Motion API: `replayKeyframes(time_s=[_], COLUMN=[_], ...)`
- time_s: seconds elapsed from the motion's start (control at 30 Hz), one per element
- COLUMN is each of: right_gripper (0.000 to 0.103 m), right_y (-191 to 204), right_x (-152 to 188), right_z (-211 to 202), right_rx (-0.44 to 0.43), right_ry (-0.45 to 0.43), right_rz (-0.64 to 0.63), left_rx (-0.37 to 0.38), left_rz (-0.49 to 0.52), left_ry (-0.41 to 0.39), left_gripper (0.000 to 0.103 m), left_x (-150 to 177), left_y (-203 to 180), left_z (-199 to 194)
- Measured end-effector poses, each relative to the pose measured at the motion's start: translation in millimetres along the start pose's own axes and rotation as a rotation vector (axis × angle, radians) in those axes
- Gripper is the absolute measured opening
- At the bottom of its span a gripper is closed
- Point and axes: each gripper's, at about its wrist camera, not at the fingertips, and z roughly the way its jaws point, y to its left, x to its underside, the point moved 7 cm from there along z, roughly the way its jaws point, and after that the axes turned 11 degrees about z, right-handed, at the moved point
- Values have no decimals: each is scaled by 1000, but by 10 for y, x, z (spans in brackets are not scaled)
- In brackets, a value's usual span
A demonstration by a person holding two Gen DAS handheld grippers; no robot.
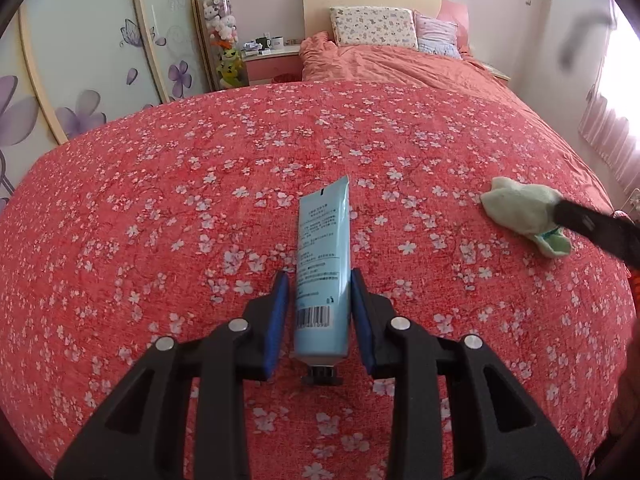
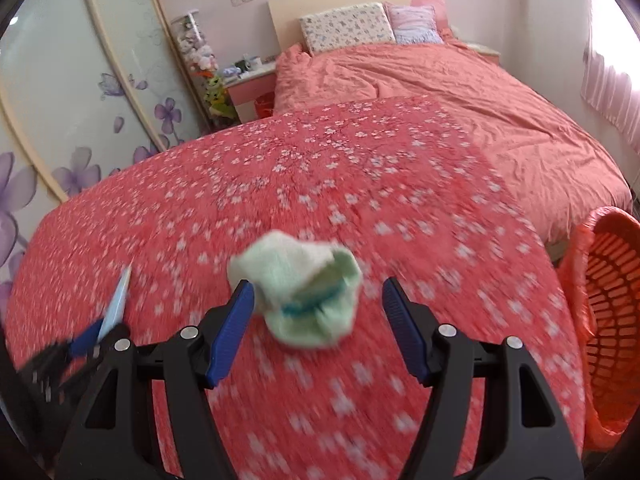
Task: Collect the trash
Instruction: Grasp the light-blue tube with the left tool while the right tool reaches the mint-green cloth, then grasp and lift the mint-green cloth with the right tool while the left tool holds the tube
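Two grippers work over the floral bed [image 1: 200, 184]: left gripper [image 1: 320, 276] clamps a blue tube [image 1: 323, 248], while right gripper [image 2: 318, 290], jaws apart, should straddle the crumpled green sock [image 2: 296, 284] near the orange basket [image 2: 612, 304] before closing.

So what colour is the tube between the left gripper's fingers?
The tube is light blue with dark print and a barcode, clearest in the left wrist view.

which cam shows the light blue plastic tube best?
Left wrist: the light blue plastic tube lies sharp, label readable, between the left gripper fingers. Right wrist shows only a blurred edge-on sliver.
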Motion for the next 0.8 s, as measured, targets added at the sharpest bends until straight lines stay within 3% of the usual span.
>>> replayKeyframes(time_s=[0.17, 0.23, 0.3, 0.4, 0.73, 0.8], right_gripper=[66, 56, 34, 12, 11, 26], right_y=[64, 82, 105, 106, -207, -208], right_x=[-37, 12, 52, 174, 665, 605], right_z=[235, 271, 226, 105, -468, -438], right_rx=[60, 44, 36, 8, -2, -14], right_ry=[33, 48, 37, 48, 28, 36], right_rz=[-14, -11, -30, -58, -135, -123], left_rx=[1, 1, 2, 3, 1, -1], left_rz=[-1, -2, -2, -3, -2, 0], left_ry=[0, 0, 0, -1, -1, -1], left_gripper=[32, 32, 32, 32, 32, 32], left_x=[0, 1, 2, 1, 7, 7], left_y=[-16, -8, -19, -29, -35, -39], left_z=[-2, -1, -3, -3, 1, 1])
